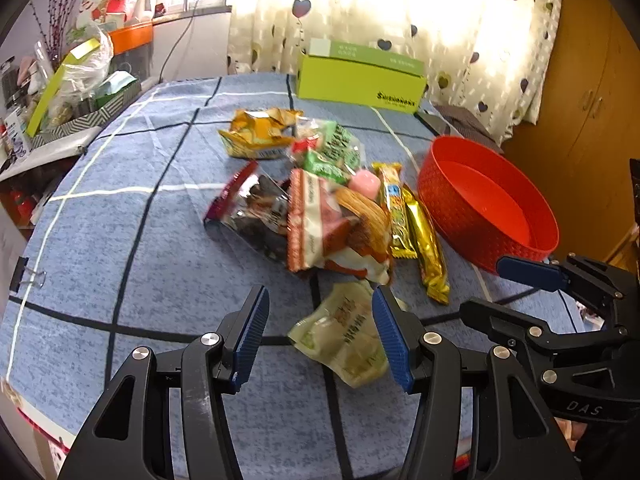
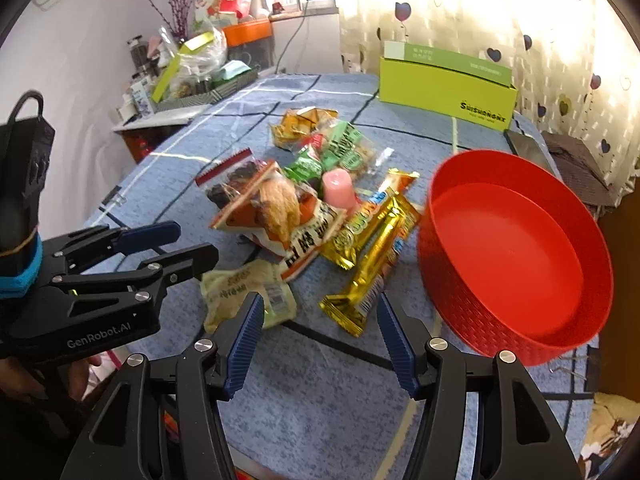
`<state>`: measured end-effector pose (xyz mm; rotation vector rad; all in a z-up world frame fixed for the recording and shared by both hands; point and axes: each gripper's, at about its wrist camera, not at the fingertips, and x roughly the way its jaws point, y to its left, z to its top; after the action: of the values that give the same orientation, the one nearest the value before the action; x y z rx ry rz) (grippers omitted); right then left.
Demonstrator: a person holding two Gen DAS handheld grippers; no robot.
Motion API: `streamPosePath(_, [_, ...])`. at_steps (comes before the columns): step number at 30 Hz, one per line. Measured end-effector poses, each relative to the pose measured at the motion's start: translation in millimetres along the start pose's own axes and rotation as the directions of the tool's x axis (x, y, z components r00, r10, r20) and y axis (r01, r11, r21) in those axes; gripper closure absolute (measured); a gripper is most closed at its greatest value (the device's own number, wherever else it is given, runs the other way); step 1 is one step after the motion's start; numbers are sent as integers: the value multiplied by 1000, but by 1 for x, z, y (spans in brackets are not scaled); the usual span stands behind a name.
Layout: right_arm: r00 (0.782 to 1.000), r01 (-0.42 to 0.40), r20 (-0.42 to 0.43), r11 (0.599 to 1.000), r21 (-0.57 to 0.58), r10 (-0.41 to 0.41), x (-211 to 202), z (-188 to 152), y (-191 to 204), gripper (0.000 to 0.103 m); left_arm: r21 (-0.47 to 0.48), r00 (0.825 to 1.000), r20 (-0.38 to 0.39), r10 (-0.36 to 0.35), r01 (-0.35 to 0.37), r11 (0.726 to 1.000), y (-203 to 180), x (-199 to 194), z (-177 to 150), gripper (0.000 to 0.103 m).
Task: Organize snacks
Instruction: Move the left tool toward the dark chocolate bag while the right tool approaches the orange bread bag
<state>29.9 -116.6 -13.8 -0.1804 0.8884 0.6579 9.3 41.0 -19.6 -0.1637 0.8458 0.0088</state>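
- The lime-green box point(image 2: 446, 88) at the far edge of the table point(image 1: 100, 216) carries dark lettering that seems to read "SHISHANGNX", though the print is too small to be sure.
- The left gripper point(image 1: 319, 332) is seen from the side in the right wrist view, where its black body is marked "GenRobot.AI"; in the left wrist view the right gripper point(image 2: 318, 340) shows the letters "DAS" on its body.
- The snack wrappers bear printed characters, but blur leaves them unreadable.
- The left gripper's jaws stand wide apart and grip nothing; a pale green packet point(image 1: 344, 336) lies flat on the blue checked cloth between them, close against the inner side of the right-hand blue pad point(image 1: 390, 336).
- The right gripper's jaws are also wide and hold nothing; the near end of a gold bar point(image 2: 366, 276) lies just ahead of the gap between them.
- The snack pile point(image 1: 316, 200) sits mid-table: a yellow bag point(image 1: 256, 132) farthest away, green packets point(image 1: 336, 148), a pink sweet point(image 1: 365, 184), a dark clear bag with a red strip point(image 1: 252, 212), and an orange-and-white packet point(image 1: 316, 224).
- A red round basket point(image 2: 516, 256) stands just beside the gold bars, to their right, with nothing in it.
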Motion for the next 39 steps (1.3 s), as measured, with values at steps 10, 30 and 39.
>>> streamPosePath(10, [999, -46, 17, 995, -93, 48, 17, 21, 13, 38, -68, 1000, 10, -9, 10, 998, 28, 1, 6, 48])
streamPosePath(30, [998, -47, -44, 930, -365, 33, 78, 51, 38, 36, -183, 997, -8, -71, 68, 981, 76, 15, 15, 48])
streamPosePath(39, [998, -33, -61, 934, -355, 12, 94, 58, 41, 46, -203, 992, 0, -128, 126, 971, 83, 22, 20, 48])
